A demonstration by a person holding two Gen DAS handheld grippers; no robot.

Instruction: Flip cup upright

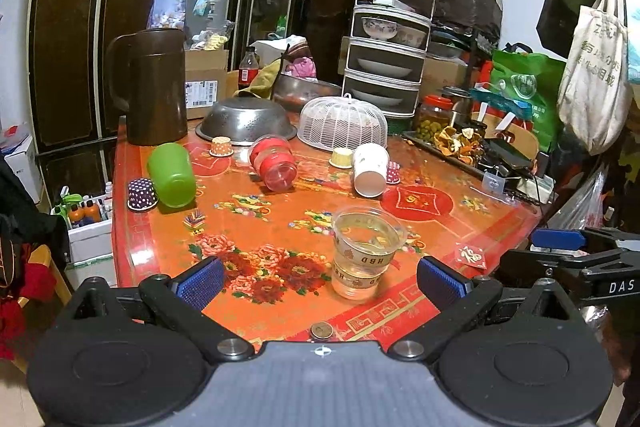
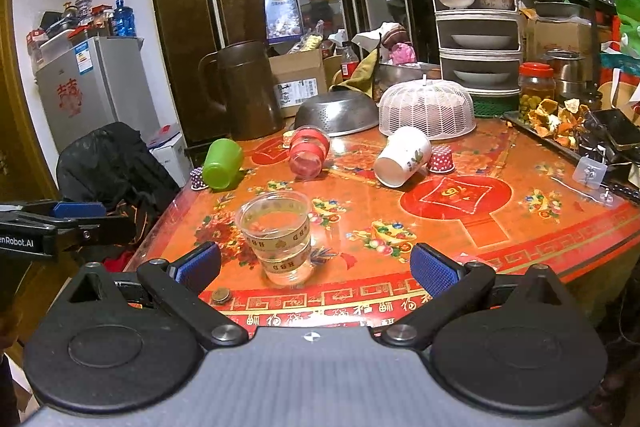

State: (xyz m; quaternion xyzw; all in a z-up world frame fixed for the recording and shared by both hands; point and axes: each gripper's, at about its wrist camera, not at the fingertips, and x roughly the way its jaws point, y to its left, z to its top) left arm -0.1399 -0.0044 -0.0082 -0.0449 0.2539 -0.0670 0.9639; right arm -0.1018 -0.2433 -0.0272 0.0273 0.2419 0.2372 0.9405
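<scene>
A clear plastic cup (image 1: 365, 251) stands upright near the front edge of the red patterned table (image 1: 440, 227); it also shows in the right wrist view (image 2: 278, 239). A green cup (image 1: 173, 174) (image 2: 222, 163), a red clear cup (image 1: 274, 162) (image 2: 309, 151) and a white paper cup (image 1: 370, 169) (image 2: 402, 157) lie on their sides farther back. My left gripper (image 1: 320, 279) is open and empty, just short of the clear cup. My right gripper (image 2: 316, 267) is open and empty, also just short of it.
Small cupcake liners (image 1: 142, 193) sit among the cups. A brown jug (image 1: 154, 87), an upturned metal colander (image 1: 246, 121) and a white mesh cover (image 1: 343, 123) stand behind. A cluttered tray (image 1: 472, 147) lines the right side. A coin (image 1: 322, 330) lies at the front edge.
</scene>
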